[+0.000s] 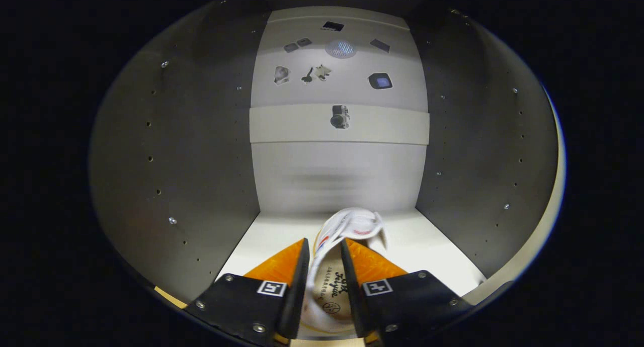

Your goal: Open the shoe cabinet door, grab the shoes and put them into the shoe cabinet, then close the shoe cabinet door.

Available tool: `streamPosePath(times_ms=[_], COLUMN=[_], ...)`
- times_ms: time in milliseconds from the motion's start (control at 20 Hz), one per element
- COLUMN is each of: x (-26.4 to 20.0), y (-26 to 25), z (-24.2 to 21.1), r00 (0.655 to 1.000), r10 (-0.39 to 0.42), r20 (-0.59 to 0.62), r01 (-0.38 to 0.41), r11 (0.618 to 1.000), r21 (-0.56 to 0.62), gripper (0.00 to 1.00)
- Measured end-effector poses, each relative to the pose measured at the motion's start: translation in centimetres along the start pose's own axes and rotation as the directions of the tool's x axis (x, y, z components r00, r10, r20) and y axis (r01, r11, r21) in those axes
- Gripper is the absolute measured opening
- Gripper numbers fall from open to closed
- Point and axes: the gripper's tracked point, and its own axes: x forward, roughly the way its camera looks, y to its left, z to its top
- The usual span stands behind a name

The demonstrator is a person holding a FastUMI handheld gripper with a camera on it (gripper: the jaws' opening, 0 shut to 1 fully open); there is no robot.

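Observation:
I am looking into the open shoe cabinet (176,151), with its grey side walls on both sides and a pale back wall ahead. A white shoe (352,226) with red and blue marks sits between my fingers, its toe pointing toward the back wall and its insole facing up. My gripper (324,259) is shut on the shoe, both fingers pressing its sides near the opening. The shoe hangs just above or rests on the white bottom shelf (432,251); I cannot tell which.
A pale cross rail (392,128) runs across the back wall at mid height, with a small metal fitting (340,116) on it. Above it are several small cut-outs and a round vent (340,49). The side walls carry rows of peg holes.

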Motion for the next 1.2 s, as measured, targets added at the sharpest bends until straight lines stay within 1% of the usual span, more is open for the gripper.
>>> streamPosePath(times_ms=[50, 200, 300, 350, 400, 500, 550, 700, 900, 1150, 1200], x=[0.0, -0.6, -1.5, -2.5, -3.8, -7.5, -9.8, -18.4, -29.4, -39.8, -41.2], y=[-0.1, -0.1, -0.5, -0.6, -0.8, -0.9, -0.9, -1.7, -2.5, -4.2, -4.4], z=[0.5, 0.7, 1.4, 1.9, 2.5, 3.6, 4.2, 5.7, 5.5, 3.8, 3.6], r00=[1.0, 1.0, 0.999, 0.999, 0.998, 0.995, 0.993, 0.98, 0.969, 0.971, 0.969], r10=[-0.008, 0.003, -0.001, -0.002, -0.004, -0.005, -0.006, -0.026, -0.036, -0.044, -0.04], r20=[0.02, 0.013, 0.034, 0.05, 0.065, 0.096, 0.119, 0.196, 0.246, 0.236, 0.245], r01=[0.008, -0.004, 0.0, 0.0, 0.002, 0.002, 0.002, 0.016, 0.021, 0.026, 0.023], r11=[1.0, 0.999, 0.999, 0.999, 0.999, 0.999, 0.999, 0.998, 0.998, 0.997, 0.997], r21=[0.005, 0.032, 0.041, 0.04, 0.037, 0.032, 0.033, 0.052, 0.063, 0.078, 0.073], gripper=[0.51, 0.56, 0.66, 0.73, 0.76, 0.86, 0.93, 0.93, 0.93, 0.93, 0.93])
